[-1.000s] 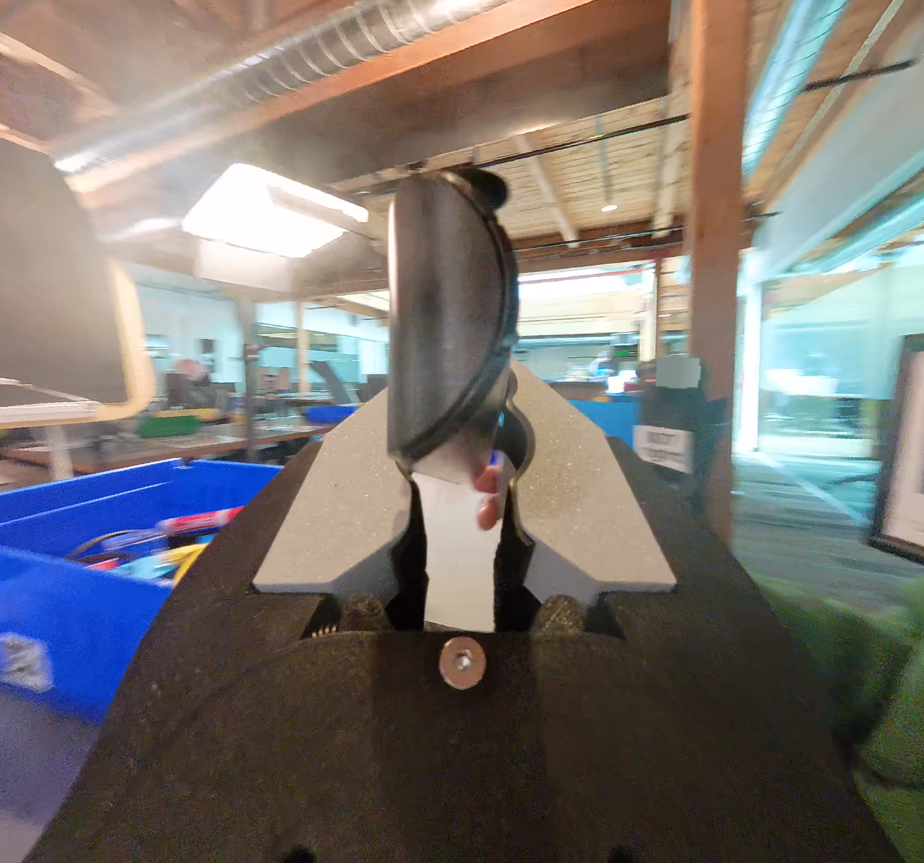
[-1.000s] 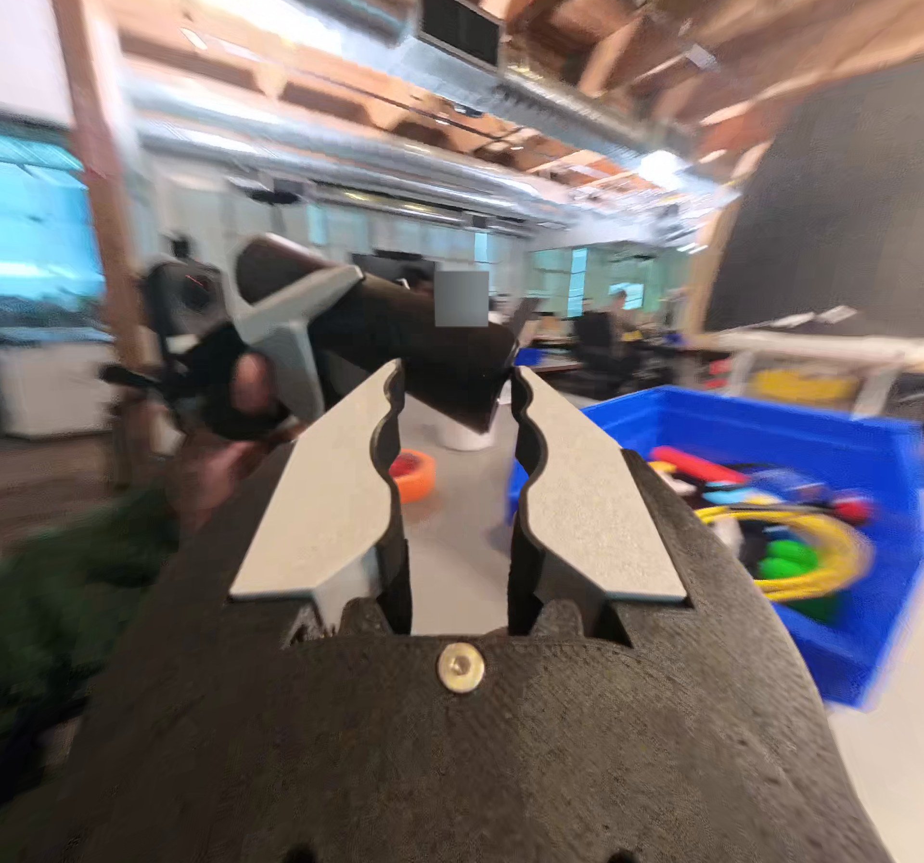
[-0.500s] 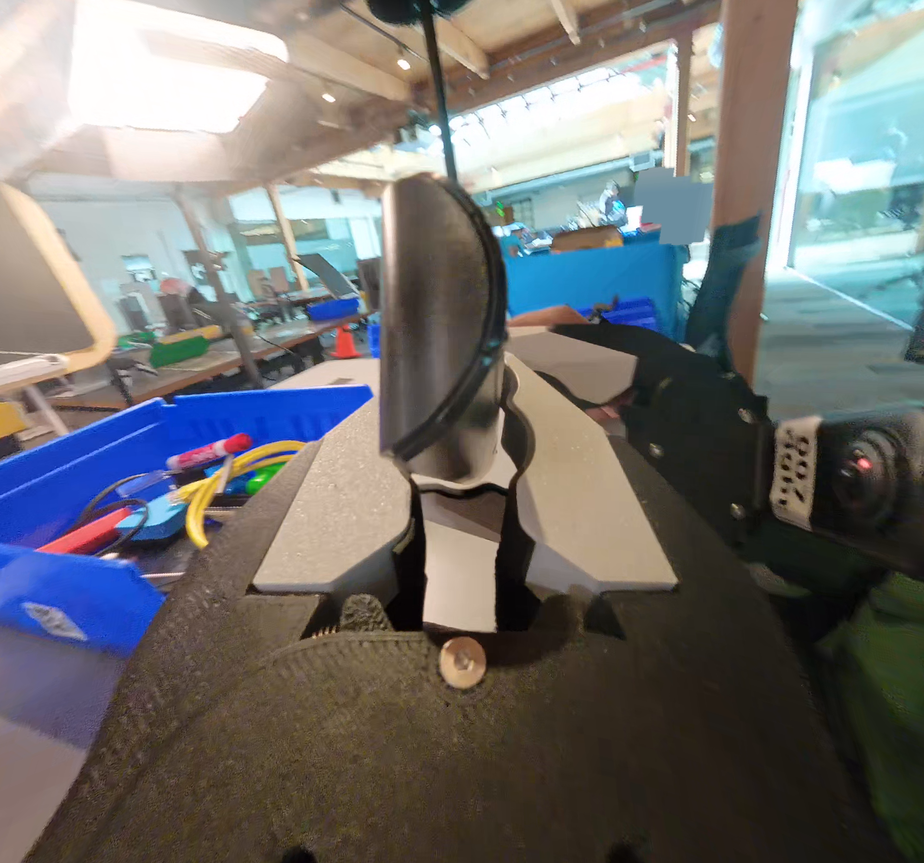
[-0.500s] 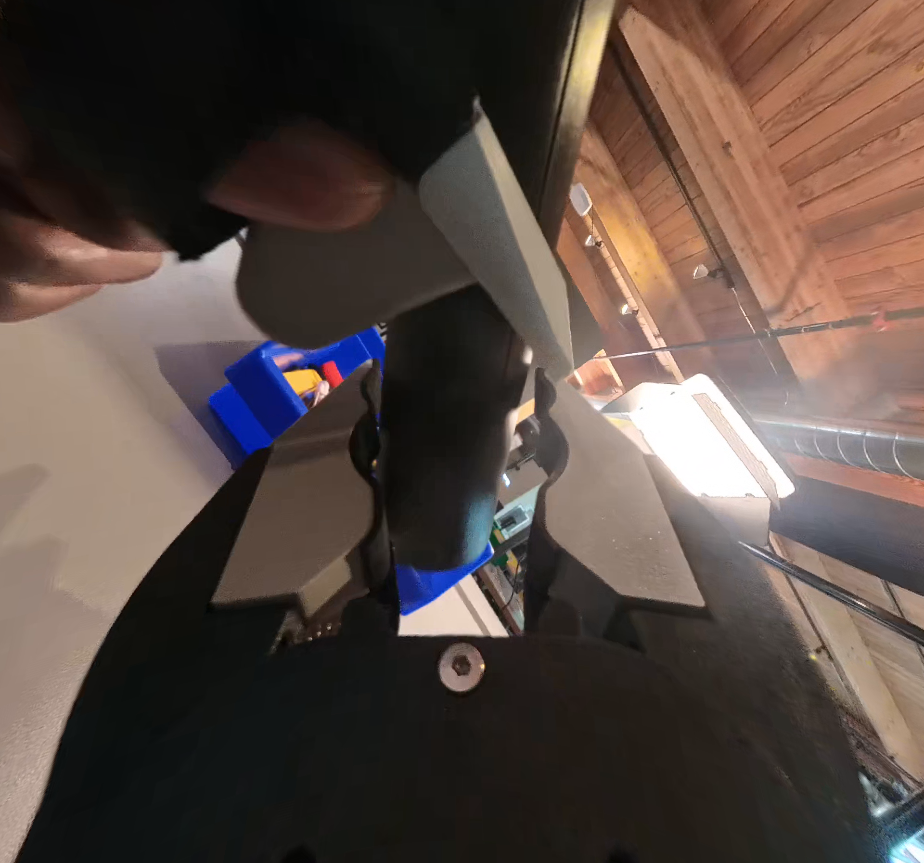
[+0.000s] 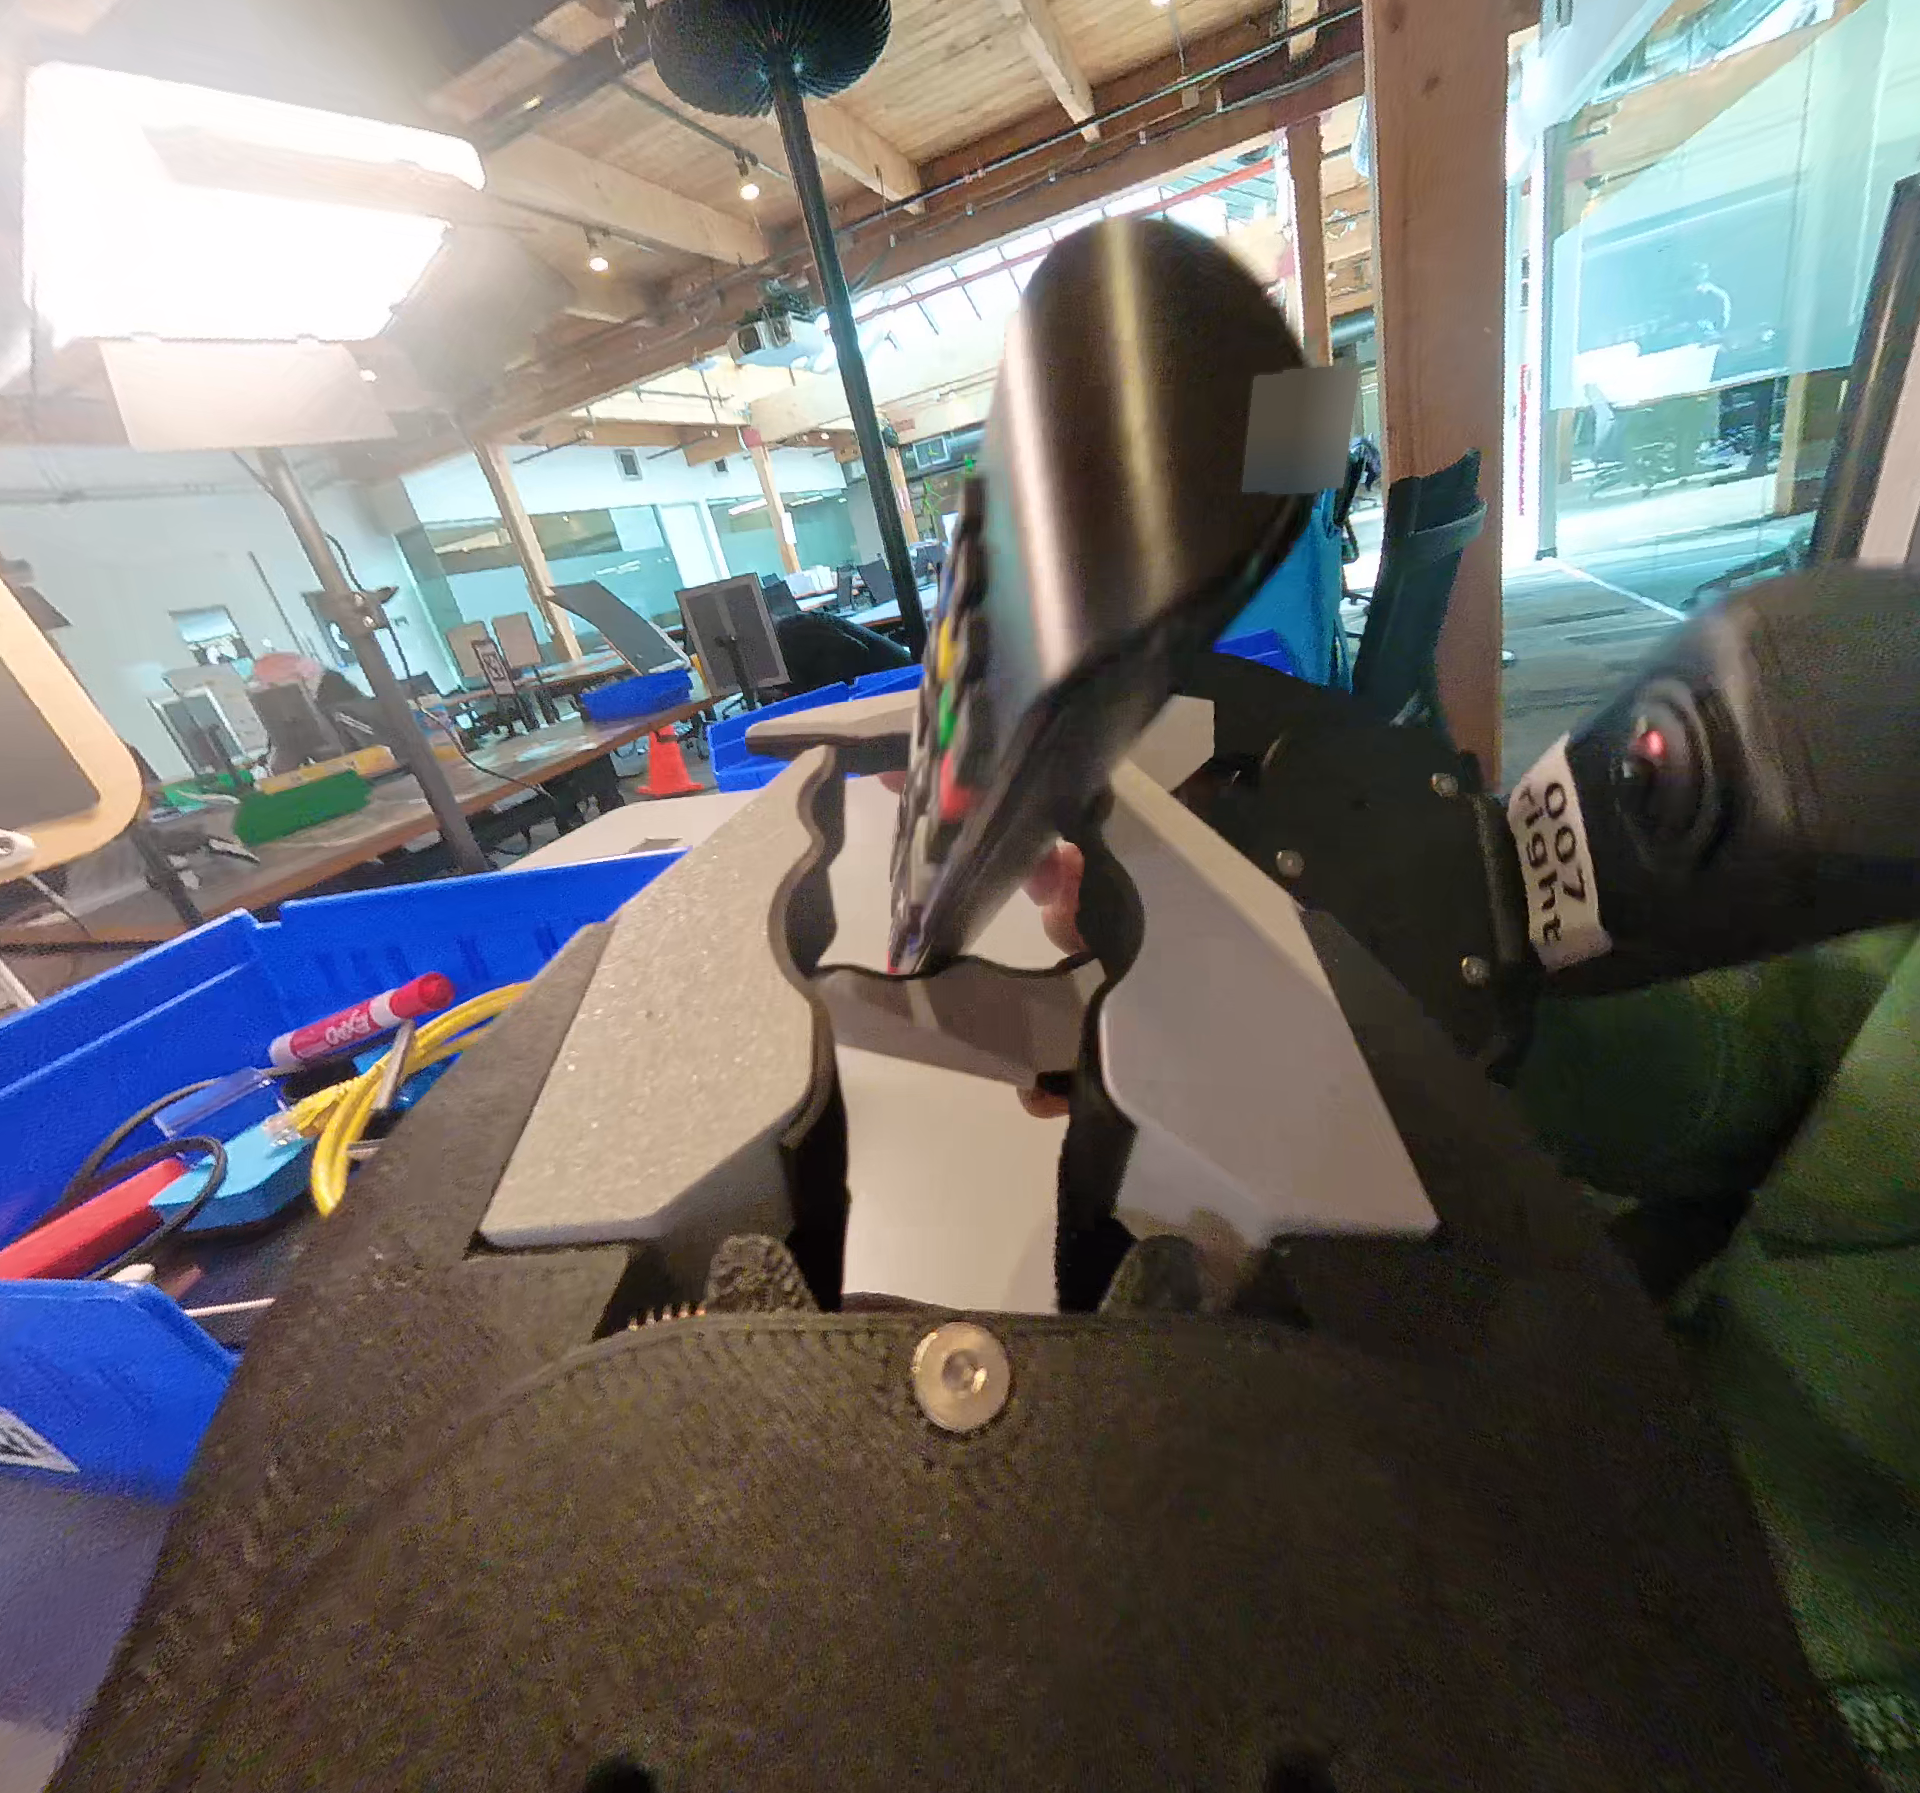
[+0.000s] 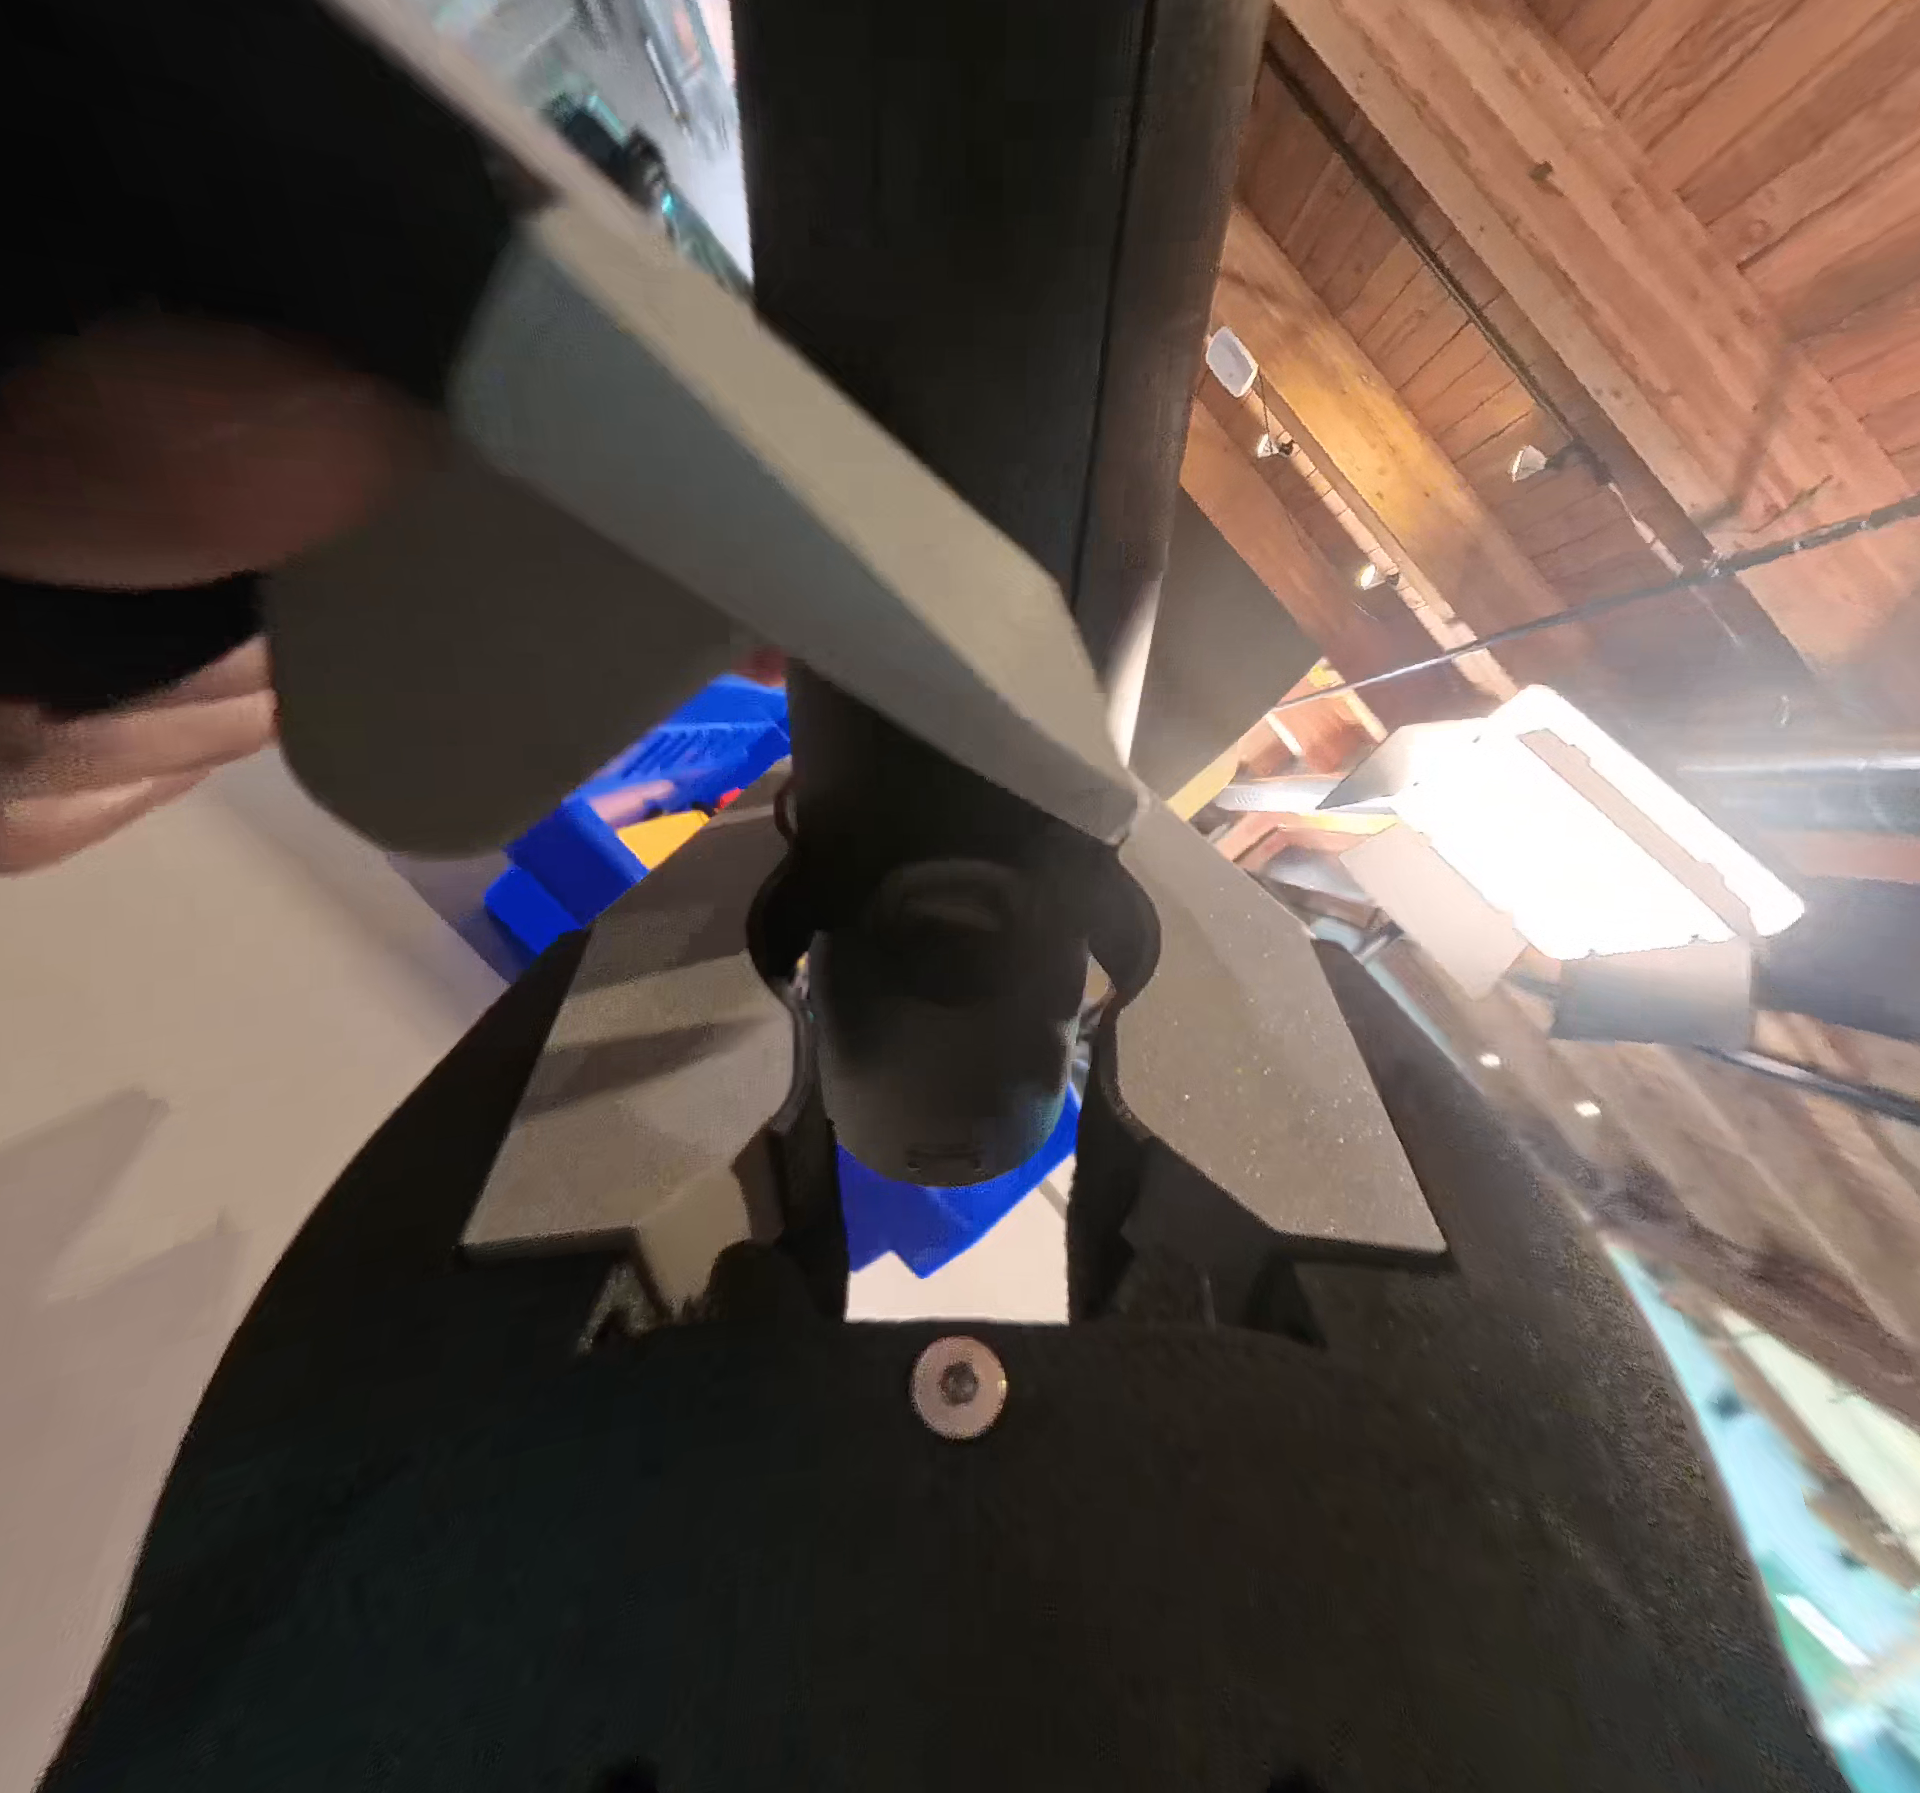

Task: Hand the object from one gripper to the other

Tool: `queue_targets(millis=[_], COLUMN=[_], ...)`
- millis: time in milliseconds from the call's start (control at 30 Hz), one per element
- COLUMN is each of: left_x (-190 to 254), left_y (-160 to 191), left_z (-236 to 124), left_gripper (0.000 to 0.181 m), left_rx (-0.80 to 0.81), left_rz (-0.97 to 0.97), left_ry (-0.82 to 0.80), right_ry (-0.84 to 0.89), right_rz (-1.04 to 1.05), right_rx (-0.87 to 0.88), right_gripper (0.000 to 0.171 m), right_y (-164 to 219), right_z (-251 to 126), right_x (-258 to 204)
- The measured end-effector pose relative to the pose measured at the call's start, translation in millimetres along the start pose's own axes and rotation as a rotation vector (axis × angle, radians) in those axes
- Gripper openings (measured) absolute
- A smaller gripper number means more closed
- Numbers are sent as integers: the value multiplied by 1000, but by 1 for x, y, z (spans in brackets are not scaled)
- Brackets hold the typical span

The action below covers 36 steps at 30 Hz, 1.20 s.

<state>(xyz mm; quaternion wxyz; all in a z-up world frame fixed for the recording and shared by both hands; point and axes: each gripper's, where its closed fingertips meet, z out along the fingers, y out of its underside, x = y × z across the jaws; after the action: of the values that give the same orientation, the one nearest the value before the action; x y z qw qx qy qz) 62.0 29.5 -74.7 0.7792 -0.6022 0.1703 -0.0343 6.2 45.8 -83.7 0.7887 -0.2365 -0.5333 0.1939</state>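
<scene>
1. The remote point(image 5: 1101, 538), black with coloured buttons on one face, is up in the air between the two tools, tilted, with its top leaning to the right of the left tool point(image 5: 966, 808).
2. The right tool point(image 6: 951, 850) is clamped on the remote's lower part; both its fingers press against the remote's sides, and the butt end pokes out toward that tool's body.
3. The left tool's fingers stand apart. The remote's lower end sits in the gap between them, touching neither finger as far as the left wrist view shows.
4. The right tool reaches in from the right of the left tool, crossing its fingers: one grey finger lies behind the remote, the other in front.
5. A fingertip point(image 5: 1060, 886) shows just right of the remote's lower end.
6. Left of the left tool is a blue bin point(image 5: 416, 922) holding a red marker point(image 5: 364, 1016) and a yellow cable point(image 5: 353, 1109).
7. A pale surface point(image 6: 156, 1068) lies below both tools.
8. A green sleeve point(image 5: 1818, 1172) is at the left tool's far right.
</scene>
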Motion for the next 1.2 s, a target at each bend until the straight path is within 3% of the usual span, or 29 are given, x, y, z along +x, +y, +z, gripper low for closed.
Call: queue_targets(millis=[133, 300, 500, 633, 767, 933, 1067, 1200], left_x=[5, -3, -13, -11, -6, 0, 8, 27], left_y=[-8, -20, -28, -35, -34, -19, -22, -19], left_z=[-2, -9, -15, -21, -22, -21, -27, -33], left_gripper=[58, 63, 64, 66, 65, 68, 62, 69], left_rx=[47, 108, 153, 199, 178, -27, -114, -141], left_rz=[24, 40, 13, -104, -136, -42, 57, 71], left_ry=[16, -14, -56, 20, 78, 82, 93, 206], right_ry=[-79, -255, -621, -727, -719, -691, -691, -706], right_rz=[295, 638, 836, 931, 904, 683, 641, 583], right_rx=[38, 120, 264, 287, 221, 160, 169, 147], right_gripper=[50, 50, 50, 50, 49, 50, 50, 50], right_y=[2, -5, -44, -51, -43, -36, -38, -36], right_z=[0, -4, -26, -33, -28, -27, -28, -29], right_x=[8, 8, -23, -25, -31, -53, -56, -65])
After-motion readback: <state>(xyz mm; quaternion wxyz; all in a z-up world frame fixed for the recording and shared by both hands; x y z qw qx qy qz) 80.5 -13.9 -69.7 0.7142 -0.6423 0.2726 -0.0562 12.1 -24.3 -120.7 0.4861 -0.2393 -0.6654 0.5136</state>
